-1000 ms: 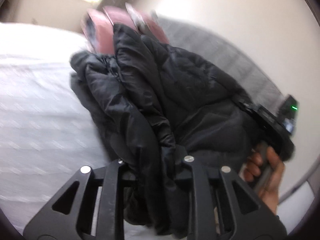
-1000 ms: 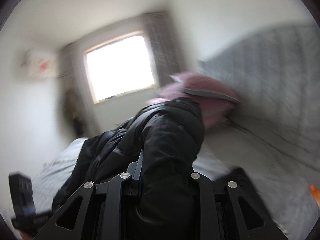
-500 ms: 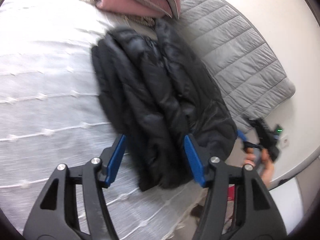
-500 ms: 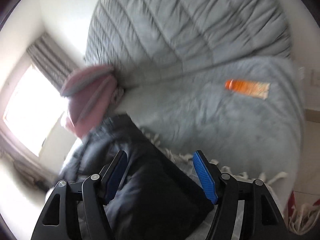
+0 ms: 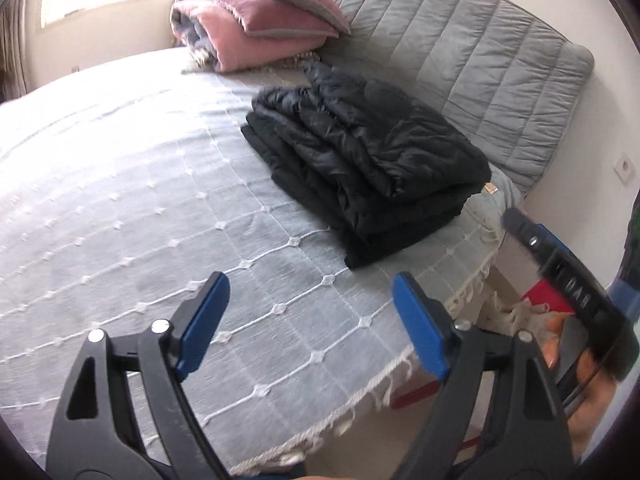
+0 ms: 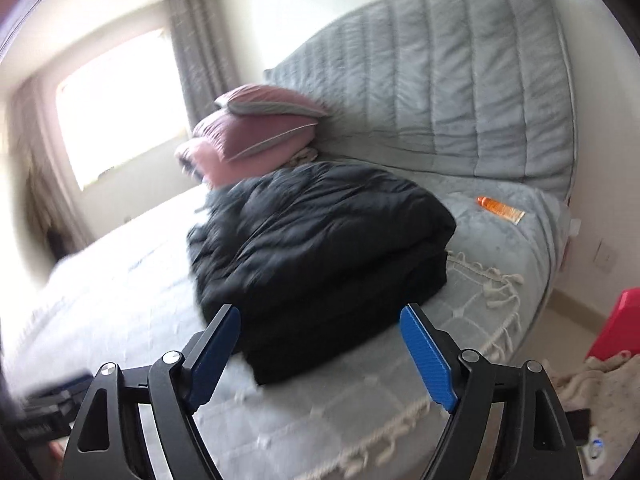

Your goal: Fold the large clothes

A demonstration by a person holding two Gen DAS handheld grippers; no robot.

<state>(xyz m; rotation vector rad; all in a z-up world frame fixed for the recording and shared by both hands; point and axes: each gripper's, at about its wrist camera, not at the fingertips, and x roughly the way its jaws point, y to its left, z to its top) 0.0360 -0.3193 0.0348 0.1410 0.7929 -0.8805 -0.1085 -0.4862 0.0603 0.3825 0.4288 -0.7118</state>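
- The left gripper (image 5: 308, 328), closest in its own view, has black arms and blue pads. Its jaws are opening and nothing is between them, only the white bedspread with a stitched diamond pattern (image 5: 140, 200) below.
- The right gripper (image 6: 320, 354) looks the same. Its jaws are opening too, and the pads do not touch anything.
- Just past the grippers sits the black puffy quilted jacket (image 5: 368, 160), folded into a thick stack. It lies on the bed near the edge with the white fringe, in front of the grey quilted headboard (image 5: 460, 56).
- The jacket looks soft, squashy and light. Its shiny cloth is probably slippery, so the layers may slide or puff back open.
- I think a good place to hold it is low on the two short sides, pinching all the layers together.
- The folded pink and grey blankets (image 5: 256, 24) rest further back.
- The right view is blurry, so the jacket's far side is hard to see. Sleeves, zipper and hood are tucked inside. A hand at the left view's right edge is cut off.
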